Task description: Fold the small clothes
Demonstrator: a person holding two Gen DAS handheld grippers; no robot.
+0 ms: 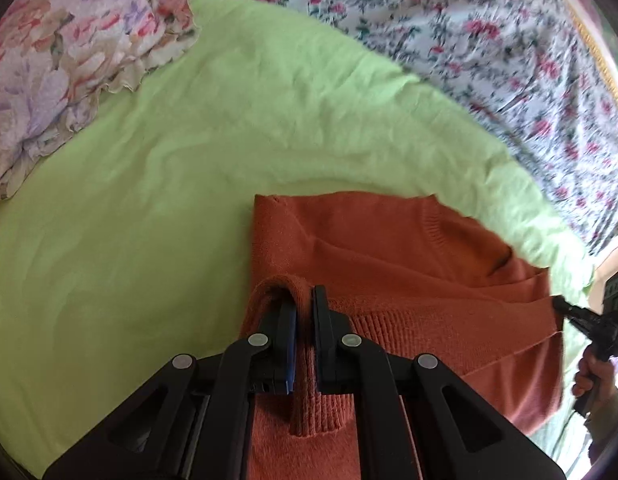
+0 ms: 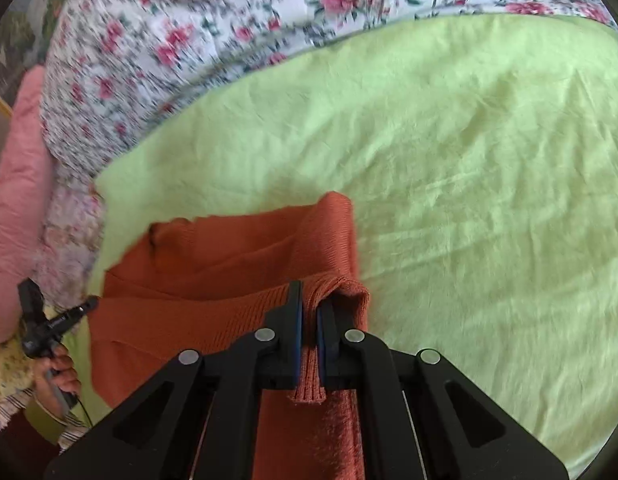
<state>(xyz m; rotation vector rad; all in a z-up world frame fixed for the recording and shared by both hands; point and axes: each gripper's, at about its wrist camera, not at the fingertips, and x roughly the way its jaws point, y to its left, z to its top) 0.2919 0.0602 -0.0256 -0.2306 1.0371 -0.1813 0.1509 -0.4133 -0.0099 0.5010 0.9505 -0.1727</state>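
Note:
An orange knit sweater [image 1: 409,264] lies on a light green sheet [image 1: 169,200], its near ribbed hem lifted and carried over the rest. My left gripper [image 1: 305,300] is shut on the hem's left corner, and the cloth drapes over the fingertip on the left. In the right wrist view the same sweater [image 2: 213,264] shows, with my right gripper [image 2: 309,300] shut on the ribbed hem's right corner. Each gripper also shows in the other's view: the right gripper [image 1: 557,304] at the sweater's right edge in a hand, the left gripper [image 2: 89,304] at its left edge.
A floral pillow [image 1: 57,64] lies at the far left on the sheet. A flowered bedcover [image 1: 469,40] runs along the far side, seen too in the right wrist view as the flowered bedcover [image 2: 189,40]. A pink cushion [image 2: 21,184] sits at the left.

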